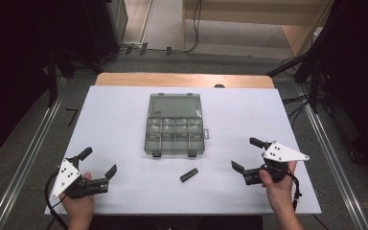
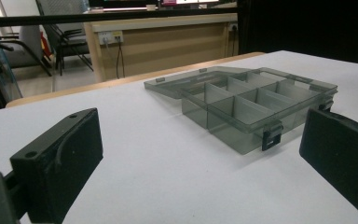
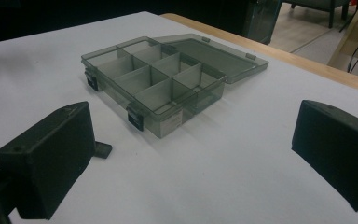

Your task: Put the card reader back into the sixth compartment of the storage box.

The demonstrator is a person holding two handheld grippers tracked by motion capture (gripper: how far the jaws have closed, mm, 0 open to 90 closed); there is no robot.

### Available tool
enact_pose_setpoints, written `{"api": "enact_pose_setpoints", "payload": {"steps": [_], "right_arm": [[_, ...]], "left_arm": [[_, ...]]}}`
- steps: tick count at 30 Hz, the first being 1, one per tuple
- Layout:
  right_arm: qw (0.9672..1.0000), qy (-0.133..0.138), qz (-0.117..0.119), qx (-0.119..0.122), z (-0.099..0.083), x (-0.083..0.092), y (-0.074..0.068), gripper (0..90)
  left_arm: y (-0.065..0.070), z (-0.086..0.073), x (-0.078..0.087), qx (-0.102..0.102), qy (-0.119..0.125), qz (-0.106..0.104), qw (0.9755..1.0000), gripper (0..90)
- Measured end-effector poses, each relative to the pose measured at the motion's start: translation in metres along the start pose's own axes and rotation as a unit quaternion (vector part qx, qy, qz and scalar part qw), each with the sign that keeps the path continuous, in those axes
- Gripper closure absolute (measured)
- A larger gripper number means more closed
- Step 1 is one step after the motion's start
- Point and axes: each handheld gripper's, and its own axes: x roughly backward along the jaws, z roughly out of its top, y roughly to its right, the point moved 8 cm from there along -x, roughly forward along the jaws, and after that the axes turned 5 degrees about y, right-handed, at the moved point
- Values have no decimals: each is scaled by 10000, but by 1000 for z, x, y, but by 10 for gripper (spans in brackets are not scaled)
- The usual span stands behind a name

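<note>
Currently both grippers rest low on the table [image 1: 115,110], jaws spread wide, holding nothing: left gripper [image 1: 98,162], right gripper [image 1: 247,154]. Small black block [image 1: 189,175] lies between them, just before the open box [image 1: 175,125].

Each hand-held gripper, left gripper [image 1: 98,162] and right gripper [image 1: 248,153], has a black body, two black block-shaped jaws with small screw holes, a grey three-cornered top plate dotted with dark holes, and a trailing black cable. Forearms are bare.
</note>
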Motion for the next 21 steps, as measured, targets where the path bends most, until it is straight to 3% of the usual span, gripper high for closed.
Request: {"api": "enact_pose_setpoints", "payload": {"steps": [10, 21], "right_arm": [[9988, -290, 348, 189, 4, -17, -11, 0], [9973, -382, 578, 263, 11, -28, -19, 0]], "left_arm": [[0, 0, -1, -9, -19, -12, 10000, 0], [1, 0, 0, -15, -15, -16, 10000, 0]]}}
